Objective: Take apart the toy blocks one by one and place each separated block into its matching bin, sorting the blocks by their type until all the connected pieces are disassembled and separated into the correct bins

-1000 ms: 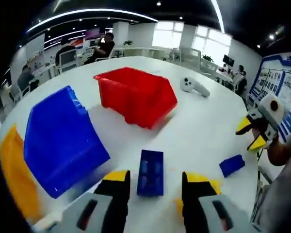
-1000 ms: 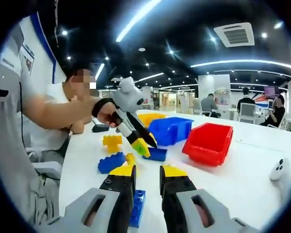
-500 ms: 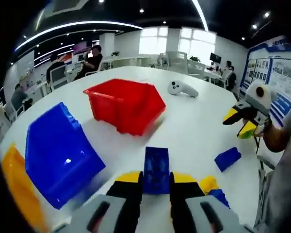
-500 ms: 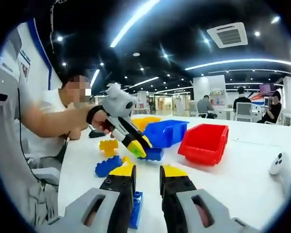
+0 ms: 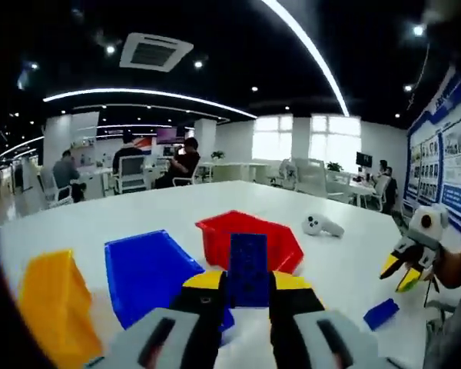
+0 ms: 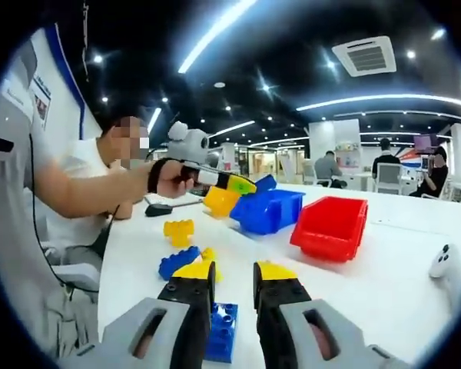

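Observation:
My left gripper (image 5: 248, 283) is shut on a dark blue studded block (image 5: 248, 267), held up in the air above the table. From the right gripper view, the left gripper (image 6: 243, 184) hovers level over the blue bin (image 6: 269, 209) with the block (image 6: 265, 182) at its tip. The red bin (image 5: 250, 240), blue bin (image 5: 150, 269) and yellow bin (image 5: 52, 307) stand in a row below. My right gripper (image 6: 234, 273) stays low and open, with a blue block (image 6: 220, 332) on the table under it. It also appears as the right gripper (image 5: 402, 270) at the right.
Loose pieces lie on the white table (image 6: 353, 284): a yellow block (image 6: 178, 229), a rounded blue block (image 6: 177, 261) and a small blue block (image 5: 382, 313). A white controller (image 5: 323, 225) rests behind the red bin (image 6: 334, 227). A person's forearm (image 6: 100, 181) crosses at left.
The left gripper closed on the dark blue block and lifted it off the table, up toward the bins. The right gripper has stayed where it was.

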A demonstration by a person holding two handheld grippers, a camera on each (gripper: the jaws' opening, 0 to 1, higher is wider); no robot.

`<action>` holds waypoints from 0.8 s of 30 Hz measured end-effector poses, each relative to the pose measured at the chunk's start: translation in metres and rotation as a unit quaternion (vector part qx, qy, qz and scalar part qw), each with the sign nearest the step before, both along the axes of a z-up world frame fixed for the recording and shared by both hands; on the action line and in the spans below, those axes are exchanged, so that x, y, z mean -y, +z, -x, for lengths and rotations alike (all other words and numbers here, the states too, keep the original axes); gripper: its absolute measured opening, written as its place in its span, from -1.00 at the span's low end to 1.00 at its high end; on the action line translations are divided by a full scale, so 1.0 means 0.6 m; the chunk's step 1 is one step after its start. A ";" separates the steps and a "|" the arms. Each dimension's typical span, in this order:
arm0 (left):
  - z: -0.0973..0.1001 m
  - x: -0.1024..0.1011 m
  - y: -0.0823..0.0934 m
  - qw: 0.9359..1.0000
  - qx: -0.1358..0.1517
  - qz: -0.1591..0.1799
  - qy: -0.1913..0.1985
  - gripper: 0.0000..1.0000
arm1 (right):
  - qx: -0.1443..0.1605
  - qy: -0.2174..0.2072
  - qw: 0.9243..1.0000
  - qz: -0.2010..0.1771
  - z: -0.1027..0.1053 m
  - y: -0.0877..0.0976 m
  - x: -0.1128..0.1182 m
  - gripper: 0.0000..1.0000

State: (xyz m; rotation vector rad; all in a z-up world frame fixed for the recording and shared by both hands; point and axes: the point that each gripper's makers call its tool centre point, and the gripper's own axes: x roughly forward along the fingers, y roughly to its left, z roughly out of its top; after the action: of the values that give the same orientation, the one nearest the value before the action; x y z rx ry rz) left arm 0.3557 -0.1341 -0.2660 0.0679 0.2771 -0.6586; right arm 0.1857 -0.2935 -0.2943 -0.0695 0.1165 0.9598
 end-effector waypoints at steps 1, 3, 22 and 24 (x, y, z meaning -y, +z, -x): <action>-0.009 -0.009 0.003 1.000 0.015 -0.004 0.018 -0.53 | 0.003 -0.002 1.000 0.001 -0.001 0.001 0.001 -0.57; -0.027 -0.035 0.009 0.998 0.035 0.000 0.061 -0.53 | 0.003 -0.005 1.000 0.001 -0.003 0.001 0.004 -0.57; -0.058 -0.103 0.006 0.983 -0.009 -0.011 0.185 0.28 | 0.014 -0.054 0.998 -0.007 0.007 0.032 0.048 -0.31; -0.042 -0.095 0.019 0.983 -0.001 -0.011 0.182 0.30 | 0.013 -0.054 0.998 -0.005 0.011 0.029 0.049 -0.31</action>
State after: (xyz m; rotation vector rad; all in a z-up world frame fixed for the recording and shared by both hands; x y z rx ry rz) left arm 0.3810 -0.0773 -0.2547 0.0353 0.2904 -0.2918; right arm 0.1791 -0.3232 -0.2771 -0.0669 0.0902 0.8511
